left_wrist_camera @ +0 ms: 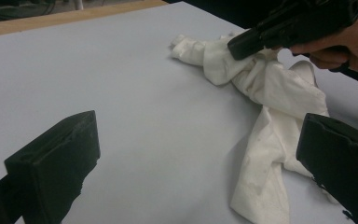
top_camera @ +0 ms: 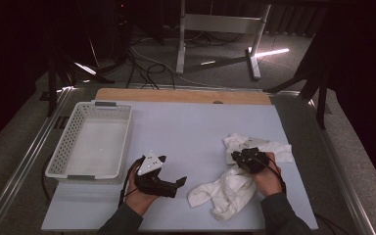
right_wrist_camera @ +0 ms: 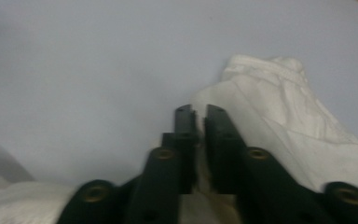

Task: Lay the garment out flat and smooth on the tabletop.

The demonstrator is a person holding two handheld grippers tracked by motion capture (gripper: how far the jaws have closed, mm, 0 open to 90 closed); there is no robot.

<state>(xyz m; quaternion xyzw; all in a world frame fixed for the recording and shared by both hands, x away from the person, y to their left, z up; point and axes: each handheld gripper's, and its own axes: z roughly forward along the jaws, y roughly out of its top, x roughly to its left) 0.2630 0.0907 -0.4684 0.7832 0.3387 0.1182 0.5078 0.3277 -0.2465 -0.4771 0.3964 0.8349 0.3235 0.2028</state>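
Your right claw (top_camera: pixel 247 157) sits on the crumpled white cloth (top_camera: pixel 235 183) at the right side of the worktop (top_camera: pixel 186 132), jaws nearly together. In the right gripper view a fold of cloth (right_wrist_camera: pixel 279 116) shows low in the thin slit between them, so read it as a pinch near the cloth's middle.

Left claw (top_camera: pixel 178 182) rests near the worktop's front edge, jaws wide apart, nothing between them. It points right, toward the cloth.

Cloth's long axis runs diagonally: far end bunched beyond your right claw, near tail trailing toward the front edge. In the left gripper view that tail (left_wrist_camera: pixel 265 177) lies just ahead of the open jaws, toward the right one.

White basket (top_camera: pixel 93 142) stands empty at far left, well apart from the cloth.

Judgement: the left claw is nearer the free tail; a short push right reaches it.
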